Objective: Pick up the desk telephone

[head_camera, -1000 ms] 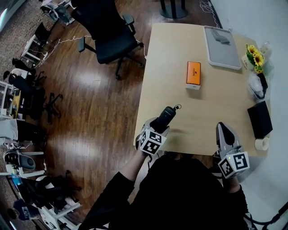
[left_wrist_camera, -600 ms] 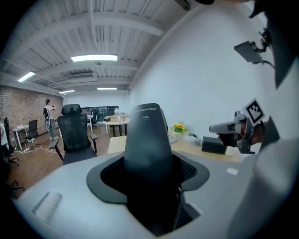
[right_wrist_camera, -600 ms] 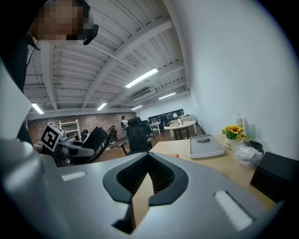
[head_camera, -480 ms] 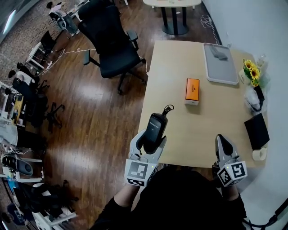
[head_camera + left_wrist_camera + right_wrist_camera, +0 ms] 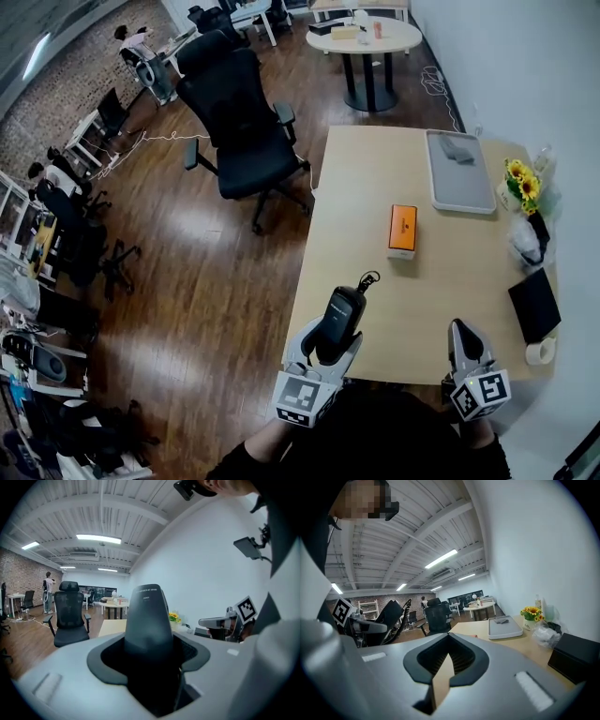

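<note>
The black telephone handset [image 5: 343,317] stands nearly upright between the jaws of my left gripper [image 5: 325,351], which is shut on its lower half above the table's front left corner. A short bit of cord [image 5: 368,277] curls from its top end. In the left gripper view the handset [image 5: 147,620] fills the middle, and the left gripper [image 5: 151,670] clamps round it. My right gripper [image 5: 466,351] hovers at the table's front edge to the right, its jaws shut with nothing between them. The right gripper [image 5: 444,668] shows only a thin slit in its own view. No telephone base is in view.
On the wooden table [image 5: 361,202] lie an orange box [image 5: 402,231], a grey tray [image 5: 459,172], sunflowers [image 5: 520,182], a black box [image 5: 534,304] and a tape roll [image 5: 537,352]. A black office chair [image 5: 242,127] stands left of the table, a round table [image 5: 366,39] beyond.
The left gripper drew back from over the table with the handset, then rose so the handset stands upright. The right gripper stayed near the front edge, still shut.
</note>
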Available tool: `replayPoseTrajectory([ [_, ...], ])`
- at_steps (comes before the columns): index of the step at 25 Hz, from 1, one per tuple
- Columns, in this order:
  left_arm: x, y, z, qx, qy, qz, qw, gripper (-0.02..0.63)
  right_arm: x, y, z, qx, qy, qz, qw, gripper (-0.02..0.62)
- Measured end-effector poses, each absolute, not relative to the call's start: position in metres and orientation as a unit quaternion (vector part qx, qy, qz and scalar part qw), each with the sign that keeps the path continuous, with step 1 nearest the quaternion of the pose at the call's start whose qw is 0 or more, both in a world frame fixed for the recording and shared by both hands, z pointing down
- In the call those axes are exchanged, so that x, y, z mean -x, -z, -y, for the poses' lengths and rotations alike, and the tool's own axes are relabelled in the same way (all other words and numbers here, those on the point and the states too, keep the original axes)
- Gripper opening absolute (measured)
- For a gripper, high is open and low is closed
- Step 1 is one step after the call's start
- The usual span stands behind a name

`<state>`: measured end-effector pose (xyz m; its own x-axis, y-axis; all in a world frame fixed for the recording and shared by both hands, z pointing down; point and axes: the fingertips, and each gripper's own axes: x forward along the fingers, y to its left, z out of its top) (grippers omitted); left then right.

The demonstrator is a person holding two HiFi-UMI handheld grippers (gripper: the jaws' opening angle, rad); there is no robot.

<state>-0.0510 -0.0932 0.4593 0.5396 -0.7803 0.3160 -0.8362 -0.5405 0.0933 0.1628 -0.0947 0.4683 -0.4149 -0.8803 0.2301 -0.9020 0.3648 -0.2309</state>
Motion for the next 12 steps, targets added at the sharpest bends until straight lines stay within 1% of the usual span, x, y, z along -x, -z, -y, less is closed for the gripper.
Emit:
replayPoseTrajectory([
  [6,0.0469,-0.4535,0.0896,-0.876,-0.12,0.457,0.101,0.261,-0.1666,-0.4679,0.0882,-0.542,-0.158,0.825,0.033,0.0],
  [12,0.0462,-0.4549,0.0848,-0.878,-0.12,0.453,0.103,0.261,-0.166,-0.4662,0.084,-0.542,-0.158,0.825,0.034,0.0],
])
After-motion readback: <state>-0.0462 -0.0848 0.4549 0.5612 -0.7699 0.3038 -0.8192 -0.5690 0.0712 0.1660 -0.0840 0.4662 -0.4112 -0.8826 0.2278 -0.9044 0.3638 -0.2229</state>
